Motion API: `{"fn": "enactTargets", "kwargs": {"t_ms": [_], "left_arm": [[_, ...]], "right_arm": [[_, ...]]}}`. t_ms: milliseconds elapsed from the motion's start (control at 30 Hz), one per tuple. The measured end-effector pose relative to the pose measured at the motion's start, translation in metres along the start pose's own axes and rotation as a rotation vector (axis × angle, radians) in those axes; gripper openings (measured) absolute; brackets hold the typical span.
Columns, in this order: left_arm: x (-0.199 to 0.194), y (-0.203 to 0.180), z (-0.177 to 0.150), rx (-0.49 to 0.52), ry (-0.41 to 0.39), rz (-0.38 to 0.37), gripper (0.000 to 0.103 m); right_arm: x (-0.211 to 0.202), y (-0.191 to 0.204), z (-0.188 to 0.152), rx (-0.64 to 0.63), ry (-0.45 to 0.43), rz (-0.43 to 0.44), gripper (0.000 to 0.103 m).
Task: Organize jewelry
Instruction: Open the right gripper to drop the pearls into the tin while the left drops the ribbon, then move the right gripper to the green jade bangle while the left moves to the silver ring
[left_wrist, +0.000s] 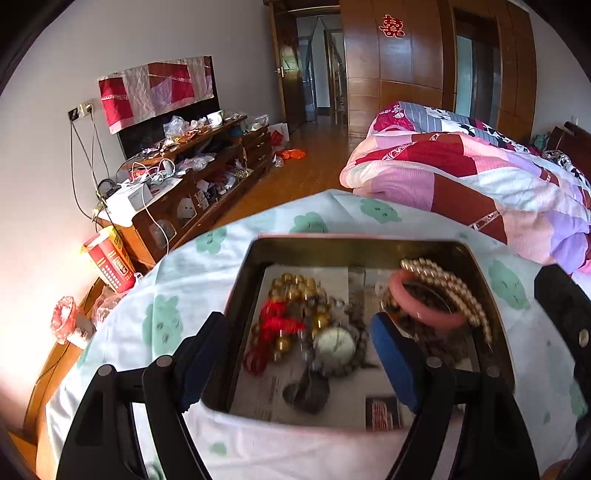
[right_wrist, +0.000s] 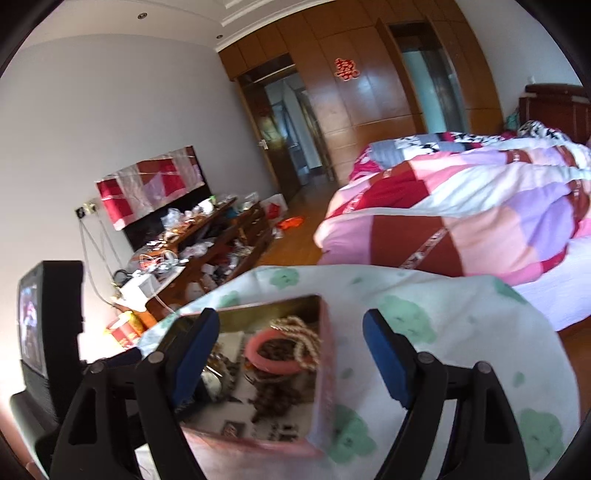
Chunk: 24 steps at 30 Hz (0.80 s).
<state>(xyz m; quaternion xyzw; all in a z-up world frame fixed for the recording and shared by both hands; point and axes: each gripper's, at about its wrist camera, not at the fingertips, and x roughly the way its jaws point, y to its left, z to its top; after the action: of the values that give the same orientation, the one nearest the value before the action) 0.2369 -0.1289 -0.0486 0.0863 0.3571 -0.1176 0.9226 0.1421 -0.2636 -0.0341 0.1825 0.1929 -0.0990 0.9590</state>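
- Jewelry tin (left_wrist: 354, 249): a shallow rectangular metal box with rounded corners, dark gold-toned inner walls and a pink outer side (right_wrist: 325, 373); it stands on the table, lid off, directly under both grippers
- Tin floor: lined with printed paper (left_wrist: 314, 406), flat and pale, with blocks of text and a small red-and-black printed patch
- Left part of the tin: a strand of round, glossy gold-coloured beads (left_wrist: 295, 288) tangled with a red knotted cord (left_wrist: 279, 321); beside them a round pale dial resembling a watch face (left_wrist: 336, 347) ringed by small dull beads; a dark, blurred lump lies nearer the camera
- Right part of the tin: a smooth pink bangle (left_wrist: 424, 310), thick and ring-shaped, resting over dark brown beads; a curved double row of small pearly gold beads (left_wrist: 450, 291) leans across it toward the tin's right wall
- Tablecloth (left_wrist: 192, 295): soft white fabric with pale green cloud-like prints, draped over a rounded table
- Left gripper (left_wrist: 299, 362): black jointed arms with blue padded fingers (left_wrist: 395, 365), spread wide above the tin, nothing between them
- Right gripper (right_wrist: 291, 358): same build, likewise spread; its blue pads straddle the tin's right wall without pinching it
- Background: patchwork quilt (left_wrist: 461, 173) in pink, red and lilac on a bed
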Motion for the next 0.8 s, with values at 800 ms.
{"fn": "enactTargets", "kwargs": {"t_ms": [800], "left_arm": [[-0.076, 0.038, -0.087, -0.088, -0.111, 0.052, 0.08]], "right_arm": [[-0.05, 0.024, -0.046, -0.119, 0.007, -0.039, 0.083]]}}
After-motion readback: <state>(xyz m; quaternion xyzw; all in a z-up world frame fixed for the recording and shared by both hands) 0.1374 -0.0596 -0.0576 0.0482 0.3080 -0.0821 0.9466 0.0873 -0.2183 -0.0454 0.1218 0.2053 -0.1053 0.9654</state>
